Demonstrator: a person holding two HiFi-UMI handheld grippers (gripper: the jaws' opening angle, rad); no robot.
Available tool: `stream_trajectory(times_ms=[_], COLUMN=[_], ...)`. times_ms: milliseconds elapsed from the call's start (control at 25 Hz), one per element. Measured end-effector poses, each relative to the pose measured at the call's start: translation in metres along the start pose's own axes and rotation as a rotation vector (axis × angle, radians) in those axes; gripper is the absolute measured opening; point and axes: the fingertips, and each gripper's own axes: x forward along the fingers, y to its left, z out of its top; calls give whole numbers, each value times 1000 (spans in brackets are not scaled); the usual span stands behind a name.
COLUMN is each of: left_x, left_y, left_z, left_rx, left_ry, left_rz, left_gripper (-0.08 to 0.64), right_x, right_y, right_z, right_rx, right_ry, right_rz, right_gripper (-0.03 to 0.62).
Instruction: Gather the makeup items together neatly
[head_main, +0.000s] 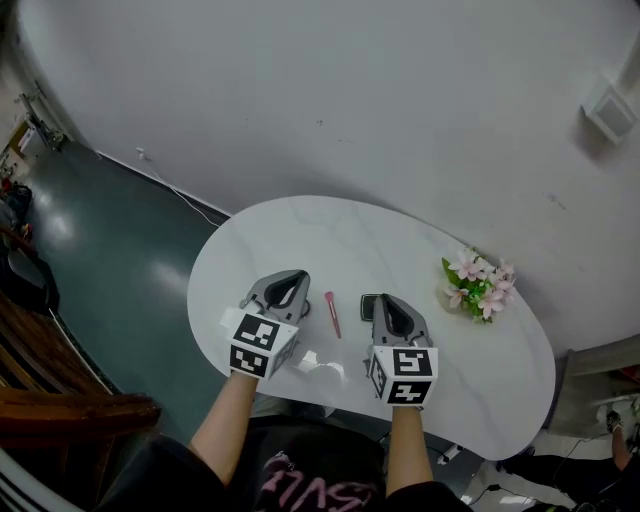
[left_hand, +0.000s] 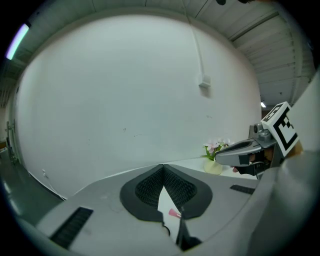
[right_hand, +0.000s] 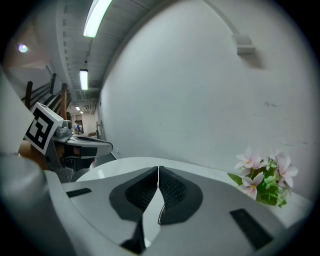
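- The left tool (head_main: 286, 288) and right tool (head_main: 386, 306) are both closed and empty, near the bench's front edge.
- A pink makeup stick (head_main: 332, 313) lies between them; a small dark item (head_main: 368, 302) sits just beside the right tool.
- Gathering looks unstarted; next, a tool must open over the stick.
- White oval bench (head_main: 330, 235), flowers (head_main: 480, 285), dark floor (head_main: 110, 260).
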Motion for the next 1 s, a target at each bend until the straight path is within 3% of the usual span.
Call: stream_trajectory(times_ms=[400, 1000], left_x=[-19, -22], left_y=[8, 11], left_z=[36, 55], left_rx=[36, 46], left_ry=[-112, -160], left_rz=[56, 50], left_gripper=[11, 11], right_x=[-10, -11], right_y=[-2, -6], right_z=[40, 63], right_rx=[-47, -80], right_ry=[-102, -156], right_rz=[3, -7], right_gripper=[64, 63])
